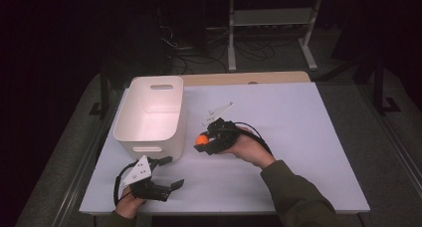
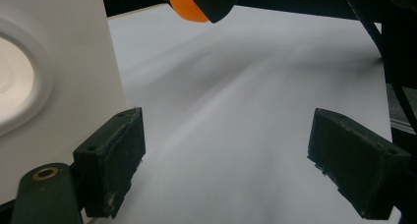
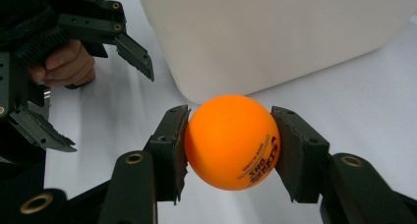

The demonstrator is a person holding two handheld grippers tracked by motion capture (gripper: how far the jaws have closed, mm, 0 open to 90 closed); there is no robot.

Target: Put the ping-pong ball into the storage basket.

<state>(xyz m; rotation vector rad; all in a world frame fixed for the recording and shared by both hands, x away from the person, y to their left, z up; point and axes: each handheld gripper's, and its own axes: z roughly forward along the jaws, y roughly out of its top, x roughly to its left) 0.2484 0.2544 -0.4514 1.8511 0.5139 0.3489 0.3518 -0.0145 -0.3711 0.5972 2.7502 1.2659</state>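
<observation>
An orange ball (image 3: 231, 141) with dark print sits between the jaws of my right gripper (image 3: 230, 145), which is shut on it. In the high view the orange ball (image 1: 201, 139) and right gripper (image 1: 204, 141) hover just right of the white bin (image 1: 149, 115). My left gripper (image 1: 169, 172) rests near the table's front left edge, jaws wide apart and empty. The left gripper view has its black jaws spread over bare tabletop, with the orange ball (image 2: 187, 5) high up and the white bin (image 2: 54, 76) at the left.
The white bin is an open tub with handle cut-outs, standing at the table's left. A small white flat piece (image 1: 217, 112) lies on the white table (image 1: 298, 137) beyond the right gripper. Cables and a metal stand are on the floor behind.
</observation>
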